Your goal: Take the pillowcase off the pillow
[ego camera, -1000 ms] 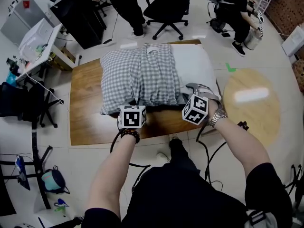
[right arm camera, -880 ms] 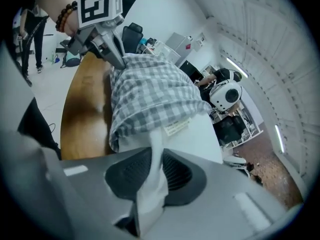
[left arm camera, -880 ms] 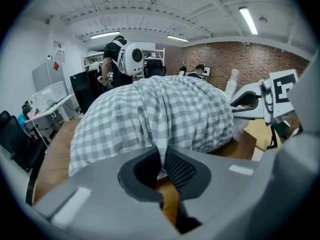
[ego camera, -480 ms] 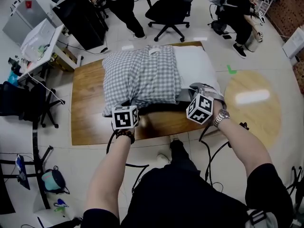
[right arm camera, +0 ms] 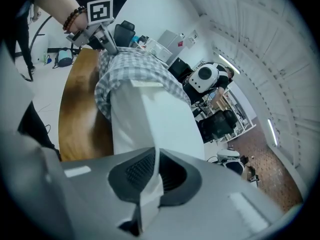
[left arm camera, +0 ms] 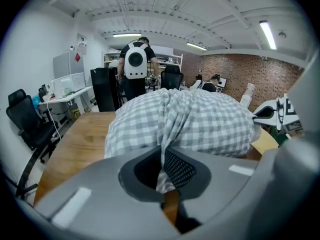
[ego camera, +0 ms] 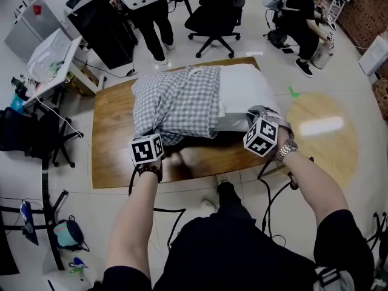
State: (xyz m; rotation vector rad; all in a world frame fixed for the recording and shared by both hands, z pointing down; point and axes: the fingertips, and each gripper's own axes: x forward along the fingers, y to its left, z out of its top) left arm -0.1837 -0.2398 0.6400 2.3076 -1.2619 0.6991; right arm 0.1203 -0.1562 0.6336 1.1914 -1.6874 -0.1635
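Standing at the near long edge of the wooden table (ego camera: 112, 153), you have open pale floor (ego camera: 339, 83) to your right and on your own side, though cables trail on it by your feet. The left is tighter: a black chair (ego camera: 27, 132) and a cluttered white desk (ego camera: 51, 50) stand close to that end. Beyond the far edge, a person (ego camera: 142, 2) stands just past the table's left corner, with an office chair (ego camera: 212, 8) beside them. On the table itself, bare board runs along the near edge and the whole left end.

The pillow (ego camera: 245, 90) lies across the far half, its right end reaching the table's right edge. Its right third is bare and white. The pillowcase (ego camera: 179, 99), a grey-and-white check, covers the rest and is bunched into folds toward the left.

Your left gripper (left arm camera: 164, 181) is at the case's near left corner, jaws closed tight on a pinch of checked cloth that runs up out of them. Your right gripper (right arm camera: 145, 196) is at the pillow's near right corner, jaws clamped on a fold of the white pillow fabric.
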